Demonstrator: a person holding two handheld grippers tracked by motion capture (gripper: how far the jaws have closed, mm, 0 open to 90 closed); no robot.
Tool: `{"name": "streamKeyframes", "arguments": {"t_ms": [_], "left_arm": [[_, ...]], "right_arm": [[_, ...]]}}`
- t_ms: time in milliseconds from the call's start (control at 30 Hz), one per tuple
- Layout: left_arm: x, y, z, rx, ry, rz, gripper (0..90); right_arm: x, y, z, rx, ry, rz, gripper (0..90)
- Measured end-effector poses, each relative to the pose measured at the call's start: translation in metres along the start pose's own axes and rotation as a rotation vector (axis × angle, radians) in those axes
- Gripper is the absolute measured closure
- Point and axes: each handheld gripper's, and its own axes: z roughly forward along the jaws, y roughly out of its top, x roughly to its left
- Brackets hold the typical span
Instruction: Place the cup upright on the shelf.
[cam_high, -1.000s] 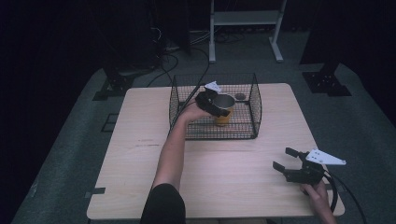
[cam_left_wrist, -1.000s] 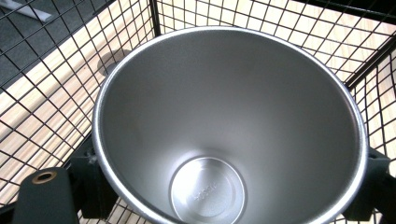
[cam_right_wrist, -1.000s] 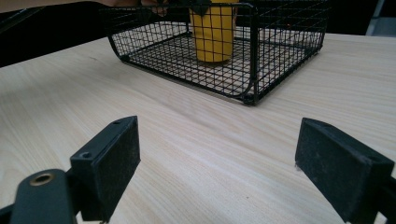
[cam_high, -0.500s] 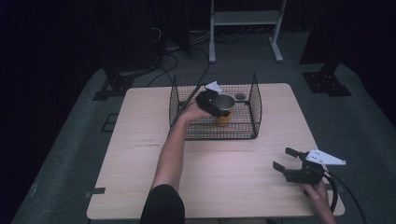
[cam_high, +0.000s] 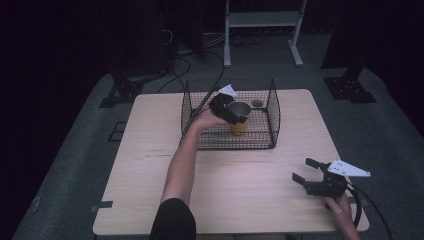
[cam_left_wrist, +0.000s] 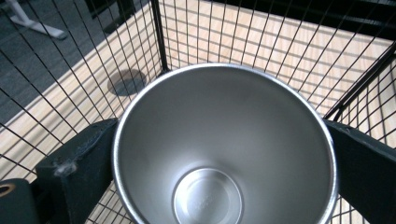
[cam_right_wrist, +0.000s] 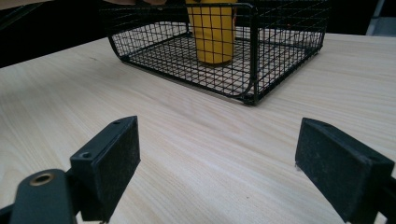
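Note:
A yellow cup (cam_high: 239, 121) with a bare steel inside (cam_left_wrist: 224, 140) stands upright on the floor of a black wire basket (cam_high: 272, 115). My left gripper (cam_high: 238, 112) reaches into the basket from the left. Its jaws flank the cup's rim and have just been opening, so they stand open with the cup between them. My right gripper (cam_high: 305, 170) hovers low over the table's front right with its jaws open and nothing between them. From the right gripper (cam_right_wrist: 243, 158) I see the cup (cam_right_wrist: 212, 32) behind the basket's mesh (cam_right_wrist: 252, 51).
A small dark round disc (cam_high: 257, 103) lies at the basket's far side, also seen through the mesh (cam_left_wrist: 126, 81). The light wooden table (cam_high: 150, 150) has bare room left of and in front of the basket. A white stand (cam_high: 260, 20) and cables sit on the floor beyond.

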Motion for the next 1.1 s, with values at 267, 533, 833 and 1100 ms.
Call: {"name": "streamKeyframes", "arguments": {"t_ms": [267, 533, 833, 1100], "left_arm": [[0.000, 0.003, -0.004, -0.023, 0.012, 0.001, 1.8], [-0.002, 0.009, -0.014, -0.071, 0.024, 0.013, 0.6], [-0.008, 0.019, -0.031, -0.117, 0.041, 0.028, 0.5], [-0.024, 0.023, -0.049, -0.151, 0.024, 0.054, 0.6]], "right_arm": [[0.000, 0.000, 0.000, -0.001, -0.001, -0.001, 12.9], [-0.001, 0.000, 0.000, -0.002, 0.002, 0.000, 12.9], [0.000, 0.000, -0.001, -0.005, 0.000, -0.004, 12.9], [0.001, 0.000, 0.000, 0.003, -0.007, -0.009, 12.9]]}}
